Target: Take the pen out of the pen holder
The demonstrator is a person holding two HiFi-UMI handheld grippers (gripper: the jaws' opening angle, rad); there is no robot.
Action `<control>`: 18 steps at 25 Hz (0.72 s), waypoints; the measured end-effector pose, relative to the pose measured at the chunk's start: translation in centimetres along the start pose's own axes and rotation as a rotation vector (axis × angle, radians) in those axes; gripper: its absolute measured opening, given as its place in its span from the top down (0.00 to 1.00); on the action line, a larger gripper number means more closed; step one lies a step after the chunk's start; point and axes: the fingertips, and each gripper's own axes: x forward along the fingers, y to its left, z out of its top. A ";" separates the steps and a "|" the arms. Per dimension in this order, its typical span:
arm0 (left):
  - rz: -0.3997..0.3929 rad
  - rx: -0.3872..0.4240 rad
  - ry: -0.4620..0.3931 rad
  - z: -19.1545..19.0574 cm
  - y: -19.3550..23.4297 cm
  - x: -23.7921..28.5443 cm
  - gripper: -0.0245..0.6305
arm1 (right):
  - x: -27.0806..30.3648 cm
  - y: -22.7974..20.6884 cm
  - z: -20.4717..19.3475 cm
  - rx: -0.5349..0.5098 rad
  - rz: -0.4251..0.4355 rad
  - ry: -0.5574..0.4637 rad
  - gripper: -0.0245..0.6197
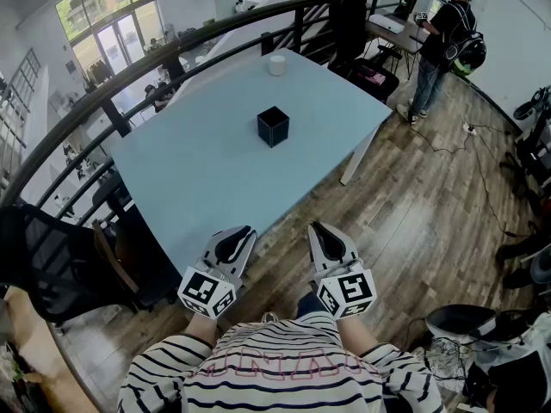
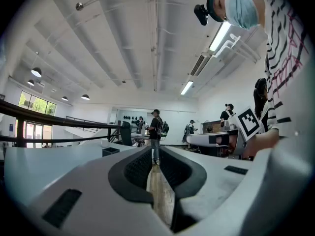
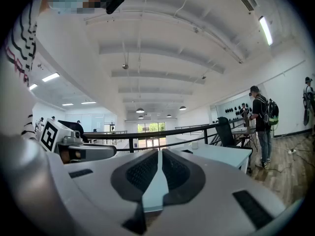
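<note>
Bright, seemingly daylit; fisheye-warped edges.

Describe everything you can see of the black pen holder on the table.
The pen holder is a black box, square in plan, with an open top and a dark inside. It looks matte, perhaps plastic. It stands upright near the middle of the pale blue table, with one corner turned toward the head camera. Only the table touches it. Whether a pen is inside cannot be told.

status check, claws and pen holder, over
Left claw, right claw both shut, empty, at near edge of table. Pen holder mid-table, untouched, no pen discernible. White cup beyond, nothing in between.
</note>
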 end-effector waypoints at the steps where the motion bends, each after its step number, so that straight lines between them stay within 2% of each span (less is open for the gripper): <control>1: -0.006 0.005 0.003 0.1 -0.1 0.4 0.92 | 0.2 -0.4 0.2 0.000 0.002 -0.002 0.92; 6: 0.010 -0.001 0.003 0.1 0.6 2.3 0.90 | 1.5 -2.2 0.1 0.015 0.020 -0.001 0.91; 7: 0.022 -0.014 0.004 0.0 1.0 2.7 0.82 | 1.8 -2.7 -0.1 0.019 0.027 0.003 0.90; 8: 0.034 -0.027 0.006 -0.2 1.3 3.2 0.71 | 2.2 -3.3 -0.3 0.022 0.036 0.010 0.85; 9: 0.048 -0.036 0.009 -0.3 1.5 3.7 0.70 | 2.6 -4.1 -0.5 0.025 0.047 0.018 0.73; 10: 0.064 -0.038 0.012 -0.4 1.7 4.4 0.70 | 3.1 -4.9 -0.6 0.027 0.059 0.027 0.68; 18: 0.206 -0.049 0.026 -0.6 2.8 11.3 0.70 | 6.7 -11.8 -0.8 0.038 0.186 0.076 0.68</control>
